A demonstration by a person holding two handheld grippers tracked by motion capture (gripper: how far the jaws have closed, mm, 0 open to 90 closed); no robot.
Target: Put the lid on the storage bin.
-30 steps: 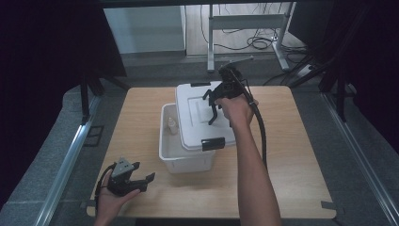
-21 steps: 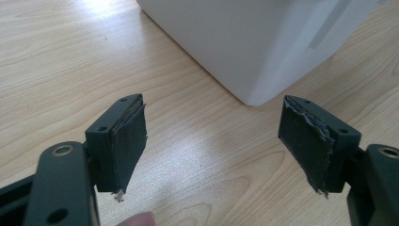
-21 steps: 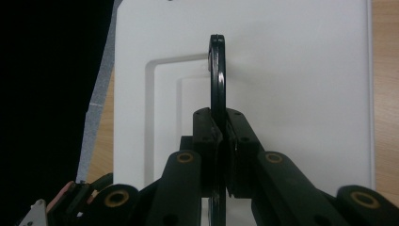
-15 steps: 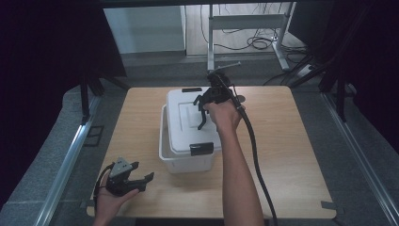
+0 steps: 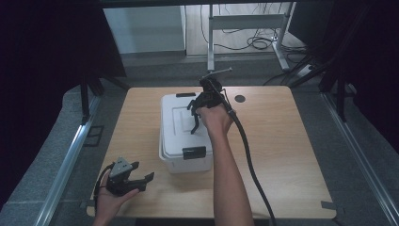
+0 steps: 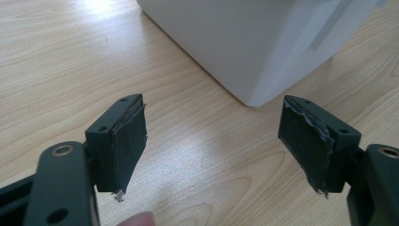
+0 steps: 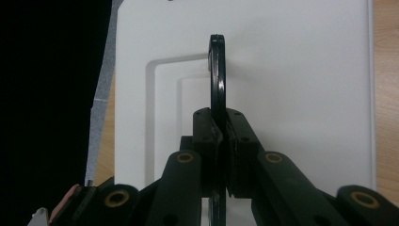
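High view: white storage box (image 5: 181, 155) sits near the middle of the wooden table (image 5: 291, 155), long side running away from the person. White lid (image 5: 181, 120) lies on top of the box, black latch (image 5: 194, 152) on the near end wall, another black latch (image 5: 184, 95) at the far end.

Right gripper (image 5: 196, 123) is over the lid's right part, jaws pointing down at it, hand wrapped round the body, black cable (image 5: 249, 160) trailing back across the table toward the near edge. Jaws clamped on the lid's black handle (image 5: 194, 126).

Right gripper view: the pads (image 7: 212, 141) are pressed together on a thin black handle (image 7: 217, 75) standing edge-on between them; the handle arches up and forward past the jaw tips. White lid (image 7: 291, 94) sits directly below, its stepped rectangular recess left of the handle. Strip of table (image 7: 387, 94) visible past the lid's right edge. Can't tell if the lid is fully seated on the box or just resting on it.

Left gripper (image 5: 143, 179) is at the near left corner of the table, well clear of the box, held low in the left hand (image 5: 110, 200). Jaws spread wide, nothing between them.

Left gripper view: both pads (image 6: 129, 136) apart with bare table (image 6: 202, 155) between; box (image 6: 254, 47) lower corner is ahead and slightly right, not touching either jaw. Pad rubber on the right side looks frayed at the edge.
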